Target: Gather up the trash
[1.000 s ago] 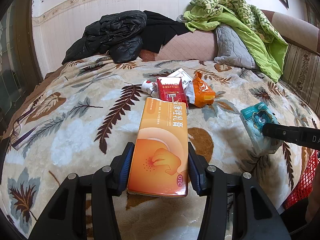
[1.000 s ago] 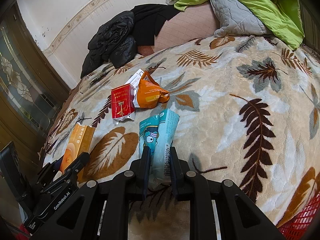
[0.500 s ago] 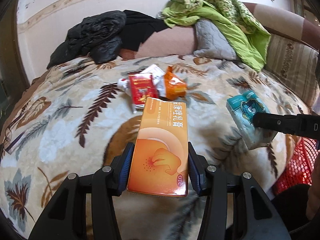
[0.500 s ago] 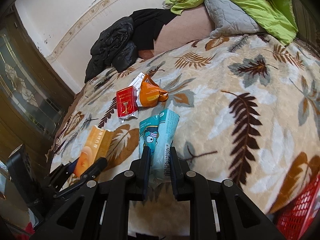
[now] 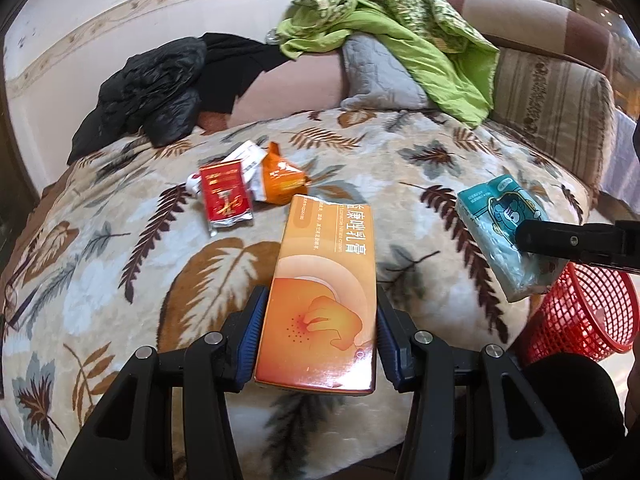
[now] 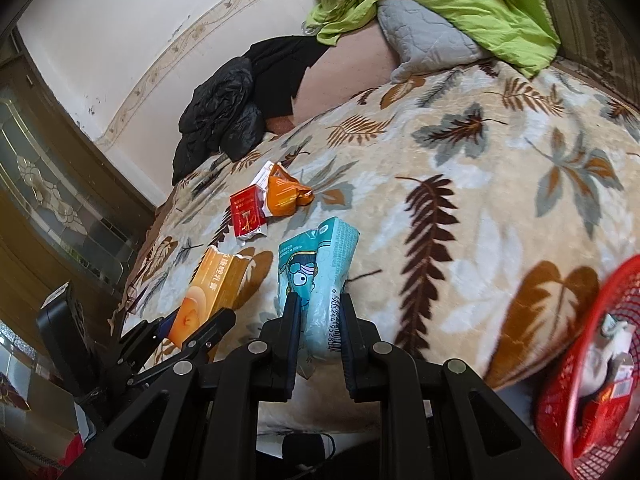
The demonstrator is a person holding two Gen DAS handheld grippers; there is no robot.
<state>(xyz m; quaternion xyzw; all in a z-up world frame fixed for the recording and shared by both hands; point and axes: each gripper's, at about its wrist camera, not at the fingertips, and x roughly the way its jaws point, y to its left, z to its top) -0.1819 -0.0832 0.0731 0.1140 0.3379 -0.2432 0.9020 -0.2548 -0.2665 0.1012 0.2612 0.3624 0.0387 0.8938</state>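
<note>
My left gripper is shut on an orange cardboard box, held lifted above the bed; the same orange box shows at lower left in the right wrist view. My right gripper is shut on a teal tissue pack, which appears in the left wrist view as the teal pack hanging over the bed's edge. A red mesh basket stands on the floor below the pack; in the right wrist view the basket holds some packets. A red packet and an orange wrapper lie on the blanket.
The bed carries a leaf-patterned blanket. A black jacket, a grey pillow and a green quilt are piled at its far end. A dark wooden door stands to the left.
Both grippers have drawn back from the bed towards its near edge with their loads still held. The red basket has come into view at lower right.
</note>
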